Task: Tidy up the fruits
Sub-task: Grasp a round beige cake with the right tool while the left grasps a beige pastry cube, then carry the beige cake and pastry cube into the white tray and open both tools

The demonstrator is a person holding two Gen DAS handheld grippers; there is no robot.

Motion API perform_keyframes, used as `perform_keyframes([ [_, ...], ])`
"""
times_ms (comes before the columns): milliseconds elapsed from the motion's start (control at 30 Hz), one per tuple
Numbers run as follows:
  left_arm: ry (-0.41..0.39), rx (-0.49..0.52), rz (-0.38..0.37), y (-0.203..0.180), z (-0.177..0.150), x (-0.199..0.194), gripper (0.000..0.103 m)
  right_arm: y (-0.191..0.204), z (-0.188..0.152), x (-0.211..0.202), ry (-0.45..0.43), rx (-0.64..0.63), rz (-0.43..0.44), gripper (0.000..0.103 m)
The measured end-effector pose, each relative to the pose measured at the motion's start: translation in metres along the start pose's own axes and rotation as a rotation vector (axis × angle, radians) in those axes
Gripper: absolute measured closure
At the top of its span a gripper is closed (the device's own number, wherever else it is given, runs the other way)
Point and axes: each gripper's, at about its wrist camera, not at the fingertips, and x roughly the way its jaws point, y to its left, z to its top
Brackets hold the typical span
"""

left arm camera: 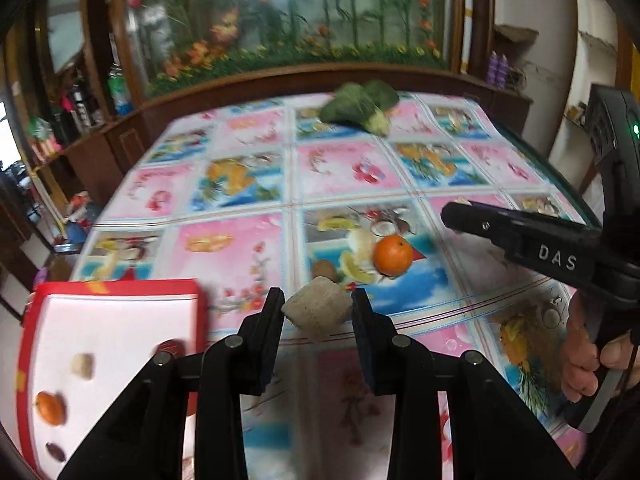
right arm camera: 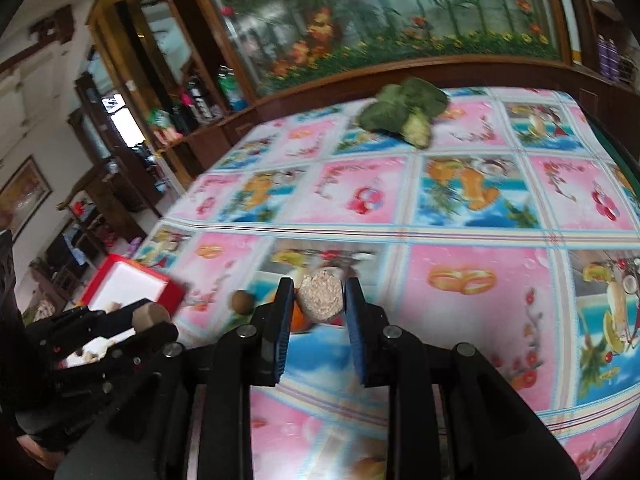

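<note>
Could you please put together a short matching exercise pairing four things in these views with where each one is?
Things:
1. beige lumpy item
2. orange
3. broccoli
4. small orange fruit

Places:
A. far end of the tablecloth
B. inside the red-rimmed tray
C. between the left gripper's fingers
D. on the tablecloth, just beyond the left gripper

Pairs: 1-C, 2-D, 3-A, 4-B
</note>
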Motion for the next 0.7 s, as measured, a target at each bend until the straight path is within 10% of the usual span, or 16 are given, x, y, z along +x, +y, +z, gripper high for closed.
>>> perform_keyframes([
  [700, -0.101, -0.051, 0.142, 0.031, -0.010, -0.033, 0.069, 0.049, -0.027, 0.008, 0.005, -0.152, 0.046, 0.075],
])
